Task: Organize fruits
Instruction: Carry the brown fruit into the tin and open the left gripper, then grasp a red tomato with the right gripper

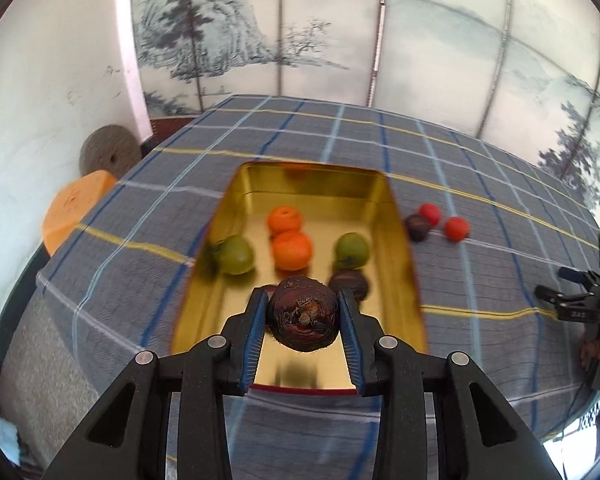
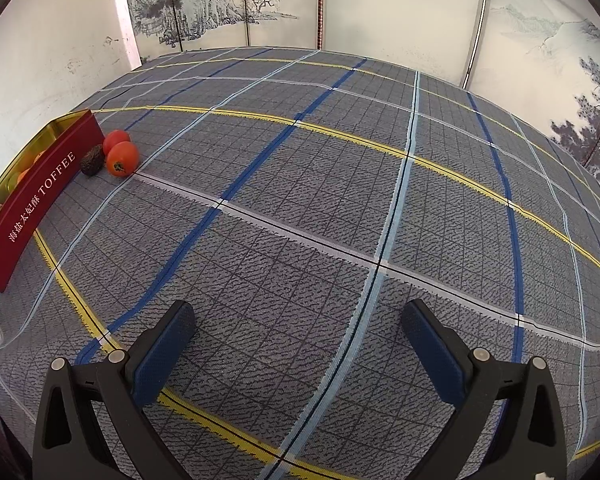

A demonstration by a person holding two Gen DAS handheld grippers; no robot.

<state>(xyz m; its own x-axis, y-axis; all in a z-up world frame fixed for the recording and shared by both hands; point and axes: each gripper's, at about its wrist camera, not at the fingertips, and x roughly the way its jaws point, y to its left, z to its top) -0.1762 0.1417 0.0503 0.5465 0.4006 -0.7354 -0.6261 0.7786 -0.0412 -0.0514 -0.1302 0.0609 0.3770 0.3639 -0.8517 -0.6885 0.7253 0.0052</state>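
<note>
Our left gripper [image 1: 303,316] clamps a dark wrinkled fruit [image 1: 302,318] above the gold tin [image 1: 400,240]; right gripper [image 2: 300,352] fingers gape empty. Released high, it could bounce into the oranges [image 1: 291,250].

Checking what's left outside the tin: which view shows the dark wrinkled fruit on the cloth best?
The right wrist view: dark wrinkled fruit is sharp, beside two red fruits. The left wrist view shows it blurred.
</note>
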